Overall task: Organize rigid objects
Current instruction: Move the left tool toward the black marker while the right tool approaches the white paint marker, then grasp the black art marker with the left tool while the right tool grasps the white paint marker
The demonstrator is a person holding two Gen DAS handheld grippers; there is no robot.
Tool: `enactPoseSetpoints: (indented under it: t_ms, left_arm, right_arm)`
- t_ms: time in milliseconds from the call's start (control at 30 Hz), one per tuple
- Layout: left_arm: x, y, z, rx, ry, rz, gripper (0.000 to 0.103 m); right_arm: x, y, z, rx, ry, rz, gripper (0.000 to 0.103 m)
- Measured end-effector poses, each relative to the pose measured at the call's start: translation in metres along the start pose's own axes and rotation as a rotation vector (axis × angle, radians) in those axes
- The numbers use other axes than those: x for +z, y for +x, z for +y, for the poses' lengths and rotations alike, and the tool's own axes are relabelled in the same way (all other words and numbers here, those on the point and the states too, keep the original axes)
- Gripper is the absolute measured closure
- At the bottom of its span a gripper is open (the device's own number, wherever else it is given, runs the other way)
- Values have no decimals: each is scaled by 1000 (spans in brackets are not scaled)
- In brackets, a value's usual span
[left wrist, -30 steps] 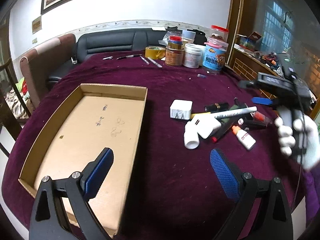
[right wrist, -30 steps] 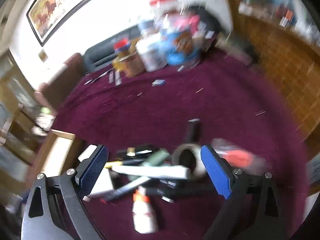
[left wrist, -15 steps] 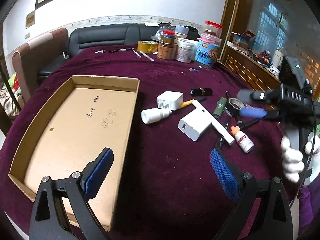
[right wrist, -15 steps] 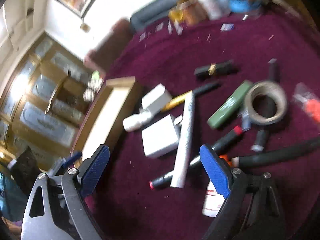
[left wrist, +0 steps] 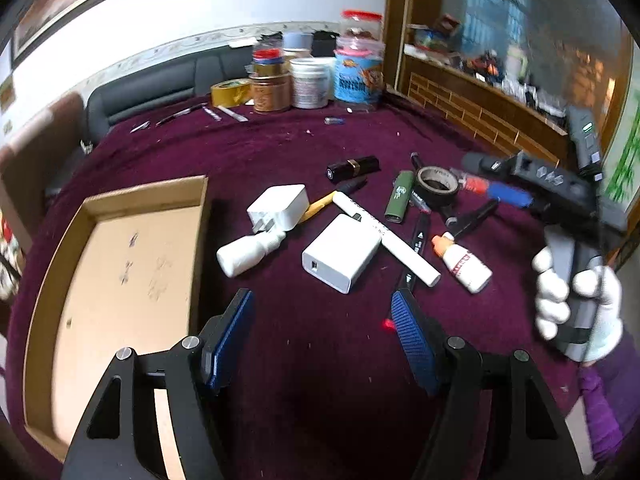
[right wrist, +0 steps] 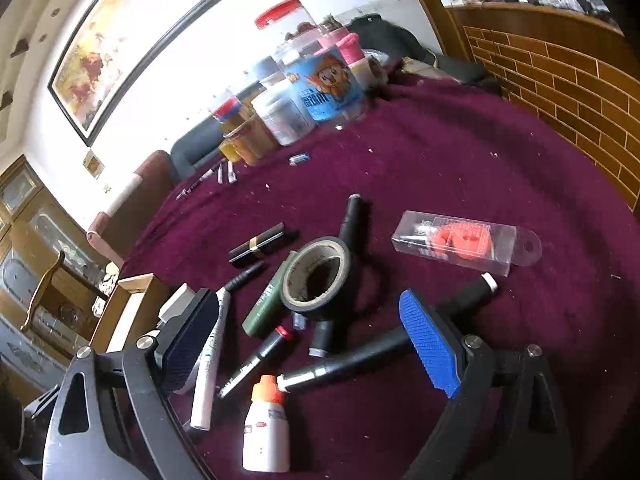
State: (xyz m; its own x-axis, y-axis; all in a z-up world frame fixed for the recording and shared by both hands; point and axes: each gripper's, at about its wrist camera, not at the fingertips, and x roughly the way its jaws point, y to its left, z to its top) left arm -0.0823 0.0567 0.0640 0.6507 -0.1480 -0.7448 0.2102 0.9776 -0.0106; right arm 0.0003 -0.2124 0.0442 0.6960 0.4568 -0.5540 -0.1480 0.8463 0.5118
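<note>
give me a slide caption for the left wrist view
Open left gripper hovering over a maroon tablecloth between a shallow brown cardboard tray and a white rectangular charger block.

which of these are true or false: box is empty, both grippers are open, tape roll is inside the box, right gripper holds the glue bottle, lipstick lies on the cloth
1. The cardboard box holds no objects. True; only pen marks show on its floor.
2. Both grippers are open. True: the left gripper and the right gripper both have their jaws spread and hold nothing.
3. The black tape roll is inside the box. False: it lies on the purple cloth, over a black pen.
4. The right gripper holds the glue bottle. False: the bottle lies on the cloth.
5. The lipstick lies on the cloth. True.
</note>
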Motion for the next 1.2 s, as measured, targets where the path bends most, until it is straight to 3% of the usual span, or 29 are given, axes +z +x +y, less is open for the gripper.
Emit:
enactPoseSetpoints:
  t_ms: [133, 333, 467, 600, 700, 767, 833, 900, 1100, 1167, 1200]
  left_arm:
    - [10, 22, -8, 11, 33, 29, 38]
    - [19, 44, -11, -7, 41, 105, 38]
    - [12, 31, -27, -116, 58, 118, 38]
    - [4, 36, -51, -113, 127, 129, 38]
    - [2, 55, -55, -124, 98, 191, 38]
    - [4, 65, -56, -159, 69, 206, 47]
    - [4, 69, -61, -119, 70, 186, 89]
    - [2, 66, -59, -166, 37, 197, 92]
    - [-27, 28, -36, -166, 4, 207, 91]
    - [-31, 20, -27, -180, -23, 204, 86]
    - [-31, 18, -25, -177, -24, 197, 75]
  right_arm:
    - [-1, -3, -1, -79, -56, -17, 10]
    - [-2, 2, -8, -52, -43, 19, 10]
    - [-1, 1, -11, -49, -31, 14, 10]
    - [1, 2, -13, -54, -18, 22, 10]
    - [0, 4, -14, -61, -15, 30, 10]
    - [0, 6, -14, -66, -12, 40, 10]
    - [0, 8, -15, -74, -9, 53, 10]
    - [0, 9, -17, -80, -4, 60, 10]
    - [2, 9, -24, -73, 37, 63, 10]
    - [2, 9, -24, -73, 35, 66, 10]
    - [2, 9, -23, -74, 31, 67, 10]
